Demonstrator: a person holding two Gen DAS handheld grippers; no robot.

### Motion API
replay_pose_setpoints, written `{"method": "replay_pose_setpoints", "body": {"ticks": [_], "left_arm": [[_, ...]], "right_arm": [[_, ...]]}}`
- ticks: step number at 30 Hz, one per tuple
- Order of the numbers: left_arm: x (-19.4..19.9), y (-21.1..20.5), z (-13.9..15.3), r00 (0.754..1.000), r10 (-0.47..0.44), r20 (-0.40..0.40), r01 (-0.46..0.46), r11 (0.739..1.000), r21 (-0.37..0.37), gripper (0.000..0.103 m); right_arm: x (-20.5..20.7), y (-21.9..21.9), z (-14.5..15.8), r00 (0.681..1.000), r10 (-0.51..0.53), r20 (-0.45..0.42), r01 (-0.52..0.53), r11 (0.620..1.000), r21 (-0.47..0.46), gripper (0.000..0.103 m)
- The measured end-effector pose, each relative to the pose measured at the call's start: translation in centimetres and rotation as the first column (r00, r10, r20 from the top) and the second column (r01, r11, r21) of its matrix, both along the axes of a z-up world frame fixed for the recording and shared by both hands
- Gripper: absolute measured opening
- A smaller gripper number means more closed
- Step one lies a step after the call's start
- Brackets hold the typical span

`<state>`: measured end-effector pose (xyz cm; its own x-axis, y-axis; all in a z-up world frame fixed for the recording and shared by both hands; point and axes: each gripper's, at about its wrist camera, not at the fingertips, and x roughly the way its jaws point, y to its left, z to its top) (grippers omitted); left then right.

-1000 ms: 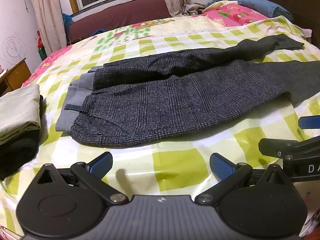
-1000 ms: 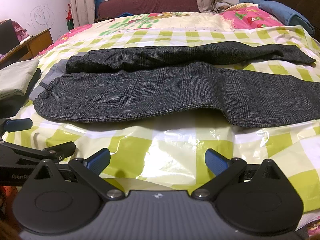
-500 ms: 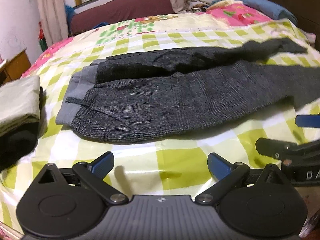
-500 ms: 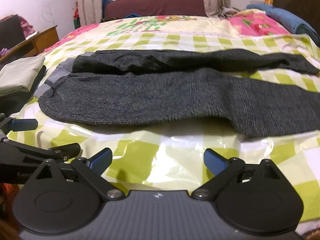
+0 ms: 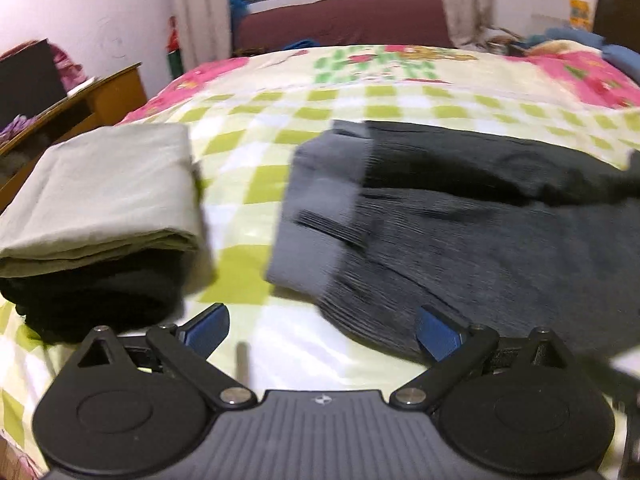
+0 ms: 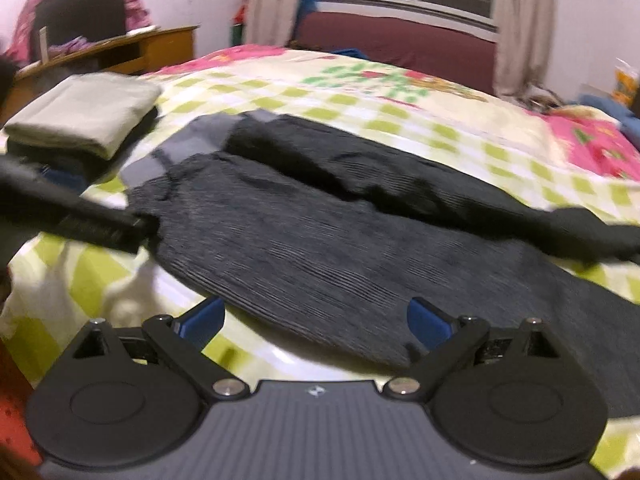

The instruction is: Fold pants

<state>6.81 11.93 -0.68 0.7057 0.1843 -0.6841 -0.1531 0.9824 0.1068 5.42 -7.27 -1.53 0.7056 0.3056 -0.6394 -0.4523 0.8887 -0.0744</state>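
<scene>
Dark grey checked pants (image 5: 480,240) lie flat on the bed, legs side by side running right, the lighter grey waistband (image 5: 316,208) at the left. My left gripper (image 5: 320,330) is open and empty, low over the bed just in front of the waist end. My right gripper (image 6: 316,320) is open and empty at the near edge of the front leg (image 6: 360,256). The left gripper's arm (image 6: 72,212) shows as a dark blurred bar in the right wrist view. Both views are motion-blurred.
A stack of folded clothes, pale green (image 5: 104,192) on top of black (image 5: 100,296), sits left of the pants. A wooden desk (image 6: 132,48) stands beyond the bed's left side. Pink and blue bedding (image 6: 592,140) lies at the far right.
Both grippers have swung left and moved in close to the pants. The left one now faces the waistband and the folded stack. The pants have not moved.
</scene>
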Motion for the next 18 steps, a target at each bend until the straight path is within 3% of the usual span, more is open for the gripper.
{"method": "replay_pose_setpoints", "body": {"ticks": [5, 11, 14, 16, 18], "left_arm": [[1.7, 1.6, -0.9, 1.0, 0.009, 0.001, -0.009, 1.0, -0.023, 0.103], [2.4, 1.8, -1.3, 0.999, -0.036, 0.013, 0.037, 0.996, -0.085, 0.076], [2.7, 1.6, -1.2, 0.999, -0.027, 0.019, 0.028, 0.997, -0.072, 0.072], [2.3, 2.2, -1.0, 0.999, -0.023, 0.033, 0.027, 0.994, -0.106, 0.069], [1.8, 3.0, -0.8, 0.997, -0.034, 0.062, 0.043, 0.988, -0.148, 0.068]], "right_arm": [[1.0, 3.7, -1.0, 0.993, 0.115, 0.014, -0.115, 0.992, -0.046, 0.095], [1.5, 5.8, -1.5, 0.984, 0.173, 0.044, -0.17, 0.983, -0.073, 0.091], [2.3, 6.2, -1.7, 0.985, 0.173, 0.027, -0.172, 0.984, -0.051, 0.076], [2.5, 5.9, -1.5, 0.982, 0.191, -0.009, -0.191, 0.982, -0.004, 0.059], [2.0, 5.9, -1.3, 0.979, 0.203, -0.003, -0.203, 0.979, 0.004, 0.054]]}}
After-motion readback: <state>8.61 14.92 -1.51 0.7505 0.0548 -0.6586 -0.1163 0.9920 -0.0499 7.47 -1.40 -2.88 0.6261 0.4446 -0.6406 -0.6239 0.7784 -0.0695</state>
